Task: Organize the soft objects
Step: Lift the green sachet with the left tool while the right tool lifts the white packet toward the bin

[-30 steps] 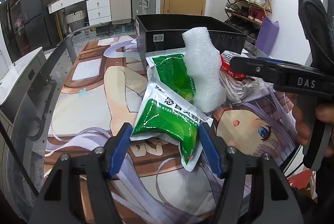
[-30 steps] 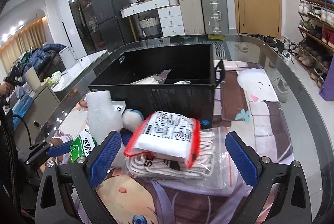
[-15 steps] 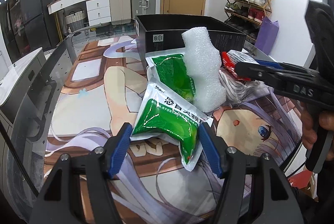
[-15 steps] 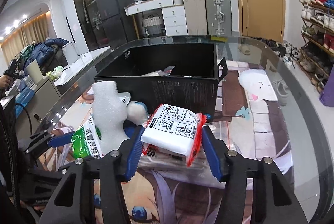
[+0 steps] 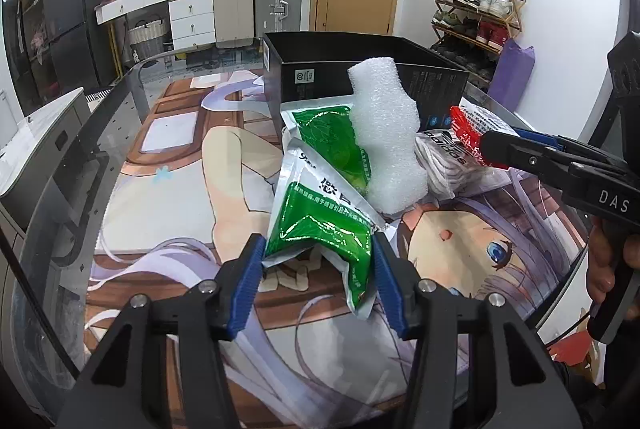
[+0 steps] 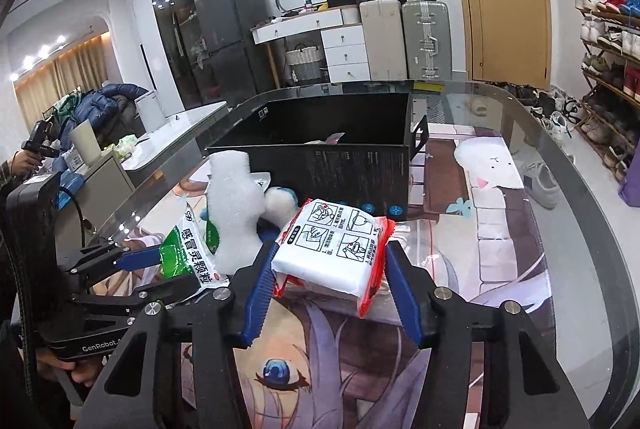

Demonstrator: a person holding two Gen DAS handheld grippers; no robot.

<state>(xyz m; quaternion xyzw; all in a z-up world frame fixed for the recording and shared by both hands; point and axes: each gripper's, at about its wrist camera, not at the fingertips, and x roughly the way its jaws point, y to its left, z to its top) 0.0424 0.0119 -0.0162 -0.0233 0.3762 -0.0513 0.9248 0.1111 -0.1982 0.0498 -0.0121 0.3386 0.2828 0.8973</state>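
Observation:
My left gripper [image 5: 318, 275] is shut on a green and silver pouch [image 5: 320, 225], whose sides bulge between the blue pads. A second green pouch [image 5: 328, 141] and a white foam piece [image 5: 386, 133] lie behind it. My right gripper [image 6: 326, 287] is shut on a white pack with red edges [image 6: 334, 247], lifted slightly off a clear bag of white cloth [image 5: 448, 161]. The open black box [image 6: 320, 157] stands just beyond, with some items inside. The left gripper also shows in the right wrist view [image 6: 132, 261].
A glass table with a printed anime mat [image 5: 168, 189] carries everything. A small white and blue plush [image 6: 280, 201] lies against the box. Suitcases, a drawer unit and a shoe rack stand far behind. The table's curved edge [image 6: 592, 197] runs along the right.
My right gripper closed from wide open onto the white pack and raised it. My left gripper tightened on the green pouch, crumpling it.

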